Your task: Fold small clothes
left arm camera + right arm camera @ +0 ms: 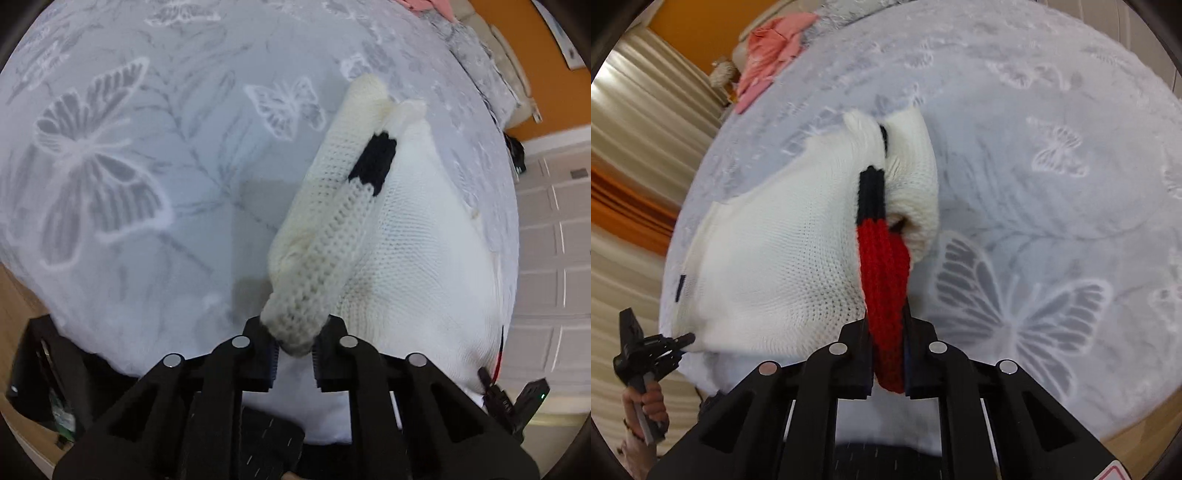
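My left tongs pinch the cream ribbed hem of the white knit sweater, jaws nearly closed on the wool. My right tongs clamp the sweater's red ribbed band, jaws tight on it. From both grips the sweater runs away over the butterfly bedspread, a fold bunched along its middle. Beyond lies a pink garment near the bed's far edge.

Bare bedspread left of the sweater; pink garment far off.
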Motion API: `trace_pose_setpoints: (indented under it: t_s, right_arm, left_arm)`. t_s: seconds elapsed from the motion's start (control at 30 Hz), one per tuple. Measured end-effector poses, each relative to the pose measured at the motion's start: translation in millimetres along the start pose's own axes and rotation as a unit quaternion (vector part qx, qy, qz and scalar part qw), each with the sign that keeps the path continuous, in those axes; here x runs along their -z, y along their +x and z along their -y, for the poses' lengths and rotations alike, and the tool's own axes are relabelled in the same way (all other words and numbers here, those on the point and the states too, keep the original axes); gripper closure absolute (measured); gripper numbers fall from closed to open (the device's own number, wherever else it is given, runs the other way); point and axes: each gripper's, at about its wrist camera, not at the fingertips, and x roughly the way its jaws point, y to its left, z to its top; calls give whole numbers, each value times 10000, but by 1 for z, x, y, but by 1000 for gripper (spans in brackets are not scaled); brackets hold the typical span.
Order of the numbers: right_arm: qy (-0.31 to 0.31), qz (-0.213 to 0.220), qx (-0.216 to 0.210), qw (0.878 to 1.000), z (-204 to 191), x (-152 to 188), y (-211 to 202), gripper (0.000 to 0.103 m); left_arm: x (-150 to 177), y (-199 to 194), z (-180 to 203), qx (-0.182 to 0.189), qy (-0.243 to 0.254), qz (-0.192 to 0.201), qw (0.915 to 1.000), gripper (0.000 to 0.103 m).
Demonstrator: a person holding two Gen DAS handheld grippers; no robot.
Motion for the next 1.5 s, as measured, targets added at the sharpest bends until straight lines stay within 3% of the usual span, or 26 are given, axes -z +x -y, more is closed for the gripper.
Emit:
trace_pose_setpoints:
  t_s: [0.1,0.23,0.3,0.37,0.43,0.47,0.5,0.57,0.67,0.8,0.9,0.97,1.03,1.13,1.17,1.23,1.3,1.33,1.37,1.43,1.5]
  right_arm:
    - [-174,-186,170,9995,3,16,-8,93]
    - [58,-684,463,9966,30,35,30,85]
    - [259,-454,563,9970,28,28,15,80]
    - [5,148,874,9961,8,15,-15,75]
    - [-269,503,782,9953,-12,-4,-30,80]
    - [-402,576,608,9957,-23,-18,-30,88]
    - [-497,559,428,9963,-32,-30,-25,95]
    - [-631,466,188,9967,-49,-54,-5,96]
    - [-1003,283,378,9938,-73,-87,43,96]
    - [-1151,34,813,9900,-69,-116,90,96]
    - [-1107,-158,1426,9834,-42,-128,120,103]
    - [-869,-172,1277,9878,-37,-134,113,103]
    - [-1017,115,1420,9846,-53,-137,96,103]
    - [-967,300,1413,9848,-55,-135,87,85]
    - [-917,291,1434,9850,-52,-135,89,75]
    - [-839,184,1612,9832,-39,-132,99,72]
    - [-749,124,1491,9859,-32,-131,105,74]
    - [-769,145,1438,9865,-32,-129,107,80]
    - [-800,116,1390,9870,-32,-129,109,96]
    - [-758,107,1349,9879,-33,-131,109,97]
    - [-842,392,1341,9866,-41,-138,93,97]
  left_arm:
    - [11,-13,-9,-97,101,-129,9998,90]
    - [23,12,-26,-514,27,-369,9980,81]
    - [23,-1,-17,-614,16,-177,9980,81]
    - [17,-32,15,-831,492,388,9946,75]
    - [8,-52,45,-753,865,833,9899,60]
    - [-1,-57,61,-674,1022,997,9875,59]
    - [-11,-60,84,-552,1216,1175,9841,55]
    - [-27,-50,117,-428,1526,1335,9783,48]
    - [-45,-2,151,-649,1969,1210,9708,46]
    - [-82,71,150,-1139,1728,730,9756,48]
    - [-91,86,135,-1117,1566,662,9791,47]
    - [-91,88,139,-1185,1728,668,9755,47]
    - [-90,90,145,-1347,1924,699,9695,45]
    - [-87,92,151,-1506,2072,726,9639,45]
    - [-87,93,152,-1531,2091,735,9630,44]
    - [-86,93,152,-1530,2105,749,9627,43]
    - [-84,92,150,-1519,2127,768,9622,43]
    - [-82,91,149,-1523,2146,778,9616,43]
    - [-82,92,149,-1531,2168,781,9610,42]
    - [-83,92,149,-1541,2189,789,9603,42]
    - [-82,92,149,-1538,2187,787,9604,42]
